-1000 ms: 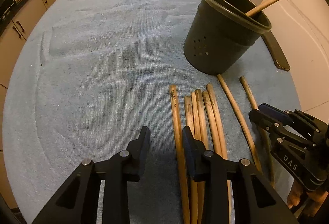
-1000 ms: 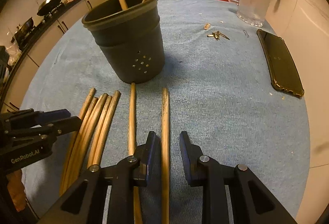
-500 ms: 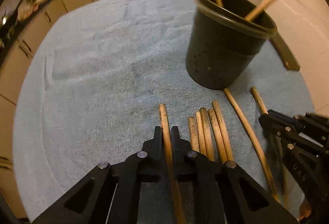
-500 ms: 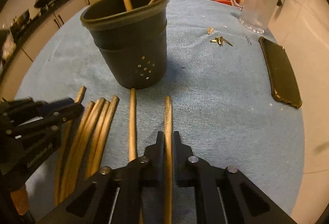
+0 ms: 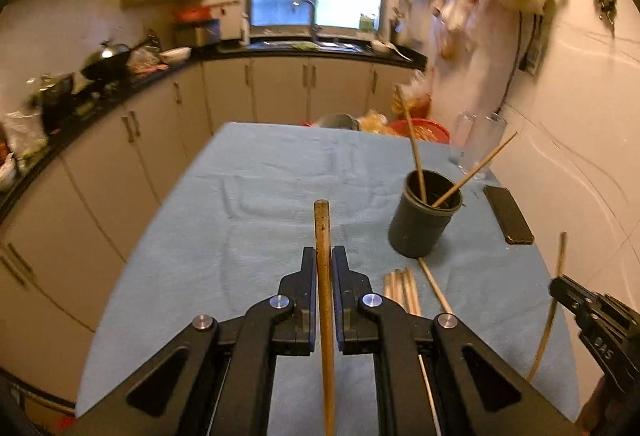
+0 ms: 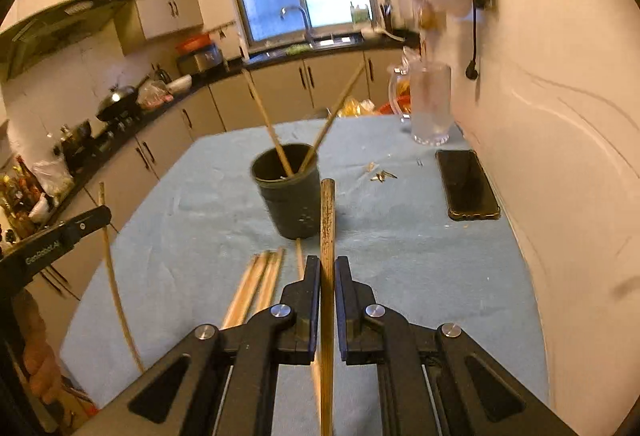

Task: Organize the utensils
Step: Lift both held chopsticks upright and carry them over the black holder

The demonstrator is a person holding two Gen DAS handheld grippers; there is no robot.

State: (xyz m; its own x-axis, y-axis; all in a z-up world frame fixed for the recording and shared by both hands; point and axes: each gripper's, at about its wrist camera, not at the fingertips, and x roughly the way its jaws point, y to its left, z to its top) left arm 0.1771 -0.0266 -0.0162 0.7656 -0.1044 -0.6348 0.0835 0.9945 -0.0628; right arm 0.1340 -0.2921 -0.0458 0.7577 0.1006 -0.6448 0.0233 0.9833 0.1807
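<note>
My left gripper (image 5: pixel 321 256) is shut on a wooden chopstick (image 5: pixel 322 236), lifted well above the blue cloth. My right gripper (image 6: pixel 327 265) is likewise shut on another chopstick (image 6: pixel 328 220), also raised. A dark round holder (image 5: pixel 424 220) (image 6: pixel 289 192) stands on the cloth with two chopsticks leaning in it. Several more chopsticks (image 5: pixel 402 286) (image 6: pixel 260 282) lie side by side on the cloth in front of the holder. In the left wrist view the right gripper (image 5: pixel 560 286) shows at the right edge with its stick (image 5: pixel 554 304). In the right wrist view the left gripper (image 6: pixel 105 214) shows at the left.
A black phone (image 5: pixel 508 214) (image 6: pixel 467 184) lies on the cloth near the wall. A clear glass jug (image 6: pixel 430 104) stands at the far right corner, with keys (image 6: pixel 382 175) near it. Kitchen cabinets and a counter run along the left and back.
Both grippers closed on a chopstick lying on the cloth, then rose and tilted up. The table now looks far below and the kitchen fills the views.
</note>
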